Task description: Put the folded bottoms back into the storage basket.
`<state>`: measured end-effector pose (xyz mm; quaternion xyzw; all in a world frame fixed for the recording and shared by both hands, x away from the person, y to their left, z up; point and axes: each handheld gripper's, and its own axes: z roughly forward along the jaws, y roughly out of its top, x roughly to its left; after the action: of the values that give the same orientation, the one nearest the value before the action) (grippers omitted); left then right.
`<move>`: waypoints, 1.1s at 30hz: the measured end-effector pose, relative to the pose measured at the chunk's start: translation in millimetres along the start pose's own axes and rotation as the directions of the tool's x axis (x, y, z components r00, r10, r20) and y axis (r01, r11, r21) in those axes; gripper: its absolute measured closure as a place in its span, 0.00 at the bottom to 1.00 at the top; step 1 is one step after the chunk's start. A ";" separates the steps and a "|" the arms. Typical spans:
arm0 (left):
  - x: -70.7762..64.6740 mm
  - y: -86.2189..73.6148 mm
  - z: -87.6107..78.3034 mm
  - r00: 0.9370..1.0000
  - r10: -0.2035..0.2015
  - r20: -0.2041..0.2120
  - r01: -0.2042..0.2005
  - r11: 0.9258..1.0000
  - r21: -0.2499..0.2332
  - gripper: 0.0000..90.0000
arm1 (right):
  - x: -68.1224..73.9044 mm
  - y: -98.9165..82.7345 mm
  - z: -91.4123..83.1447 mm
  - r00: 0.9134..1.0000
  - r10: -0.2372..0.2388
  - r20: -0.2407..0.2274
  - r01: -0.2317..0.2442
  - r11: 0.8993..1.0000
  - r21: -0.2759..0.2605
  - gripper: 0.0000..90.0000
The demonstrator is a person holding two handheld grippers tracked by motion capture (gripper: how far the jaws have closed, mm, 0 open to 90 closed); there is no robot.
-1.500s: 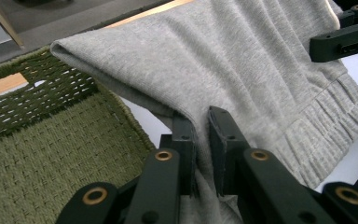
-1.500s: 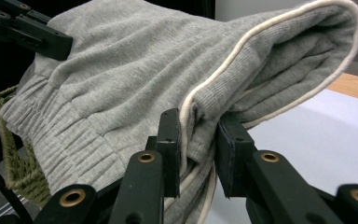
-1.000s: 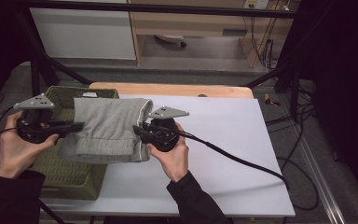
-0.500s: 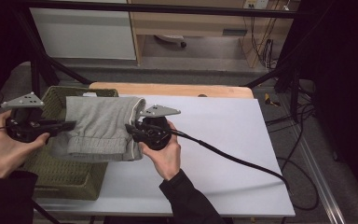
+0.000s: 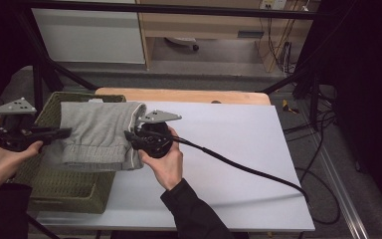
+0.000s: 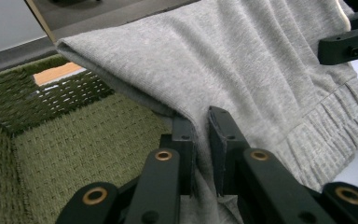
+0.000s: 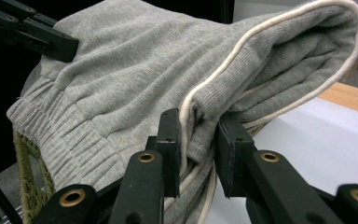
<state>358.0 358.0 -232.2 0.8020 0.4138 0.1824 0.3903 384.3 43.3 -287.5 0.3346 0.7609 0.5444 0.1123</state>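
Grey knit bunches between the black jaws of the left gripper (image 6: 200, 154), which pinch one edge of the folded grey sweatpants (image 5: 97, 137) over the green woven basket (image 5: 67, 191). In the left gripper view the pads bite a thin fold of cloth, so the hold is narrow and could slip if that hand jerks. The right gripper (image 7: 198, 154) is clamped on the opposite edge, its jaws closed over several stacked layers edged with a white cord (image 7: 228, 63); that thicker bite looks the surer of the two.

Between the two grips the sweatpants hang as a folded bundle, held up in the air, mostly above the basket's near-right part, with the right end reaching out over the white table (image 5: 238, 149). The ribbed cuff (image 7: 70, 140) droops on the person's side.

To do this step well, I judge that both hands should travel together at one height toward the middle of the basket, keeping the cloth lightly taut so the fold does not sag open. The right end should clear the basket rim before any lowering. Both grippers should let go only once the bundle rests on the woven bottom, and at the same time, so the folded stack does not tip or unroll.
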 end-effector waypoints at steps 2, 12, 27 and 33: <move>2.4 -0.9 -1.4 1.000 -0.002 -0.004 0.002 1.000 0.000 0.90 | 1.8 1.1 2.2 1.000 0.000 0.000 0.000 1.000 0.001 0.82; 14.2 -4.9 -6.6 0.999 -0.012 -0.033 0.012 1.000 0.006 0.90 | 12.1 5.6 15.2 1.000 -0.020 -0.003 0.020 1.000 -0.003 0.82; 34.7 -13.2 -21.3 0.995 -0.045 -0.086 0.046 0.999 0.007 0.90 | 34.2 11.9 39.9 0.999 -0.035 -0.018 0.035 0.999 -0.006 0.82; 40.9 -16.2 -24.1 0.994 -0.052 -0.097 0.053 0.999 0.010 0.90 | 40.1 11.7 48.7 0.999 -0.038 -0.021 0.038 0.999 -0.003 0.82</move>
<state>358.9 408.1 -230.9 0.7834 0.4544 0.2080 0.3694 384.7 107.5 -287.8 0.3143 0.7676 0.5467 0.1150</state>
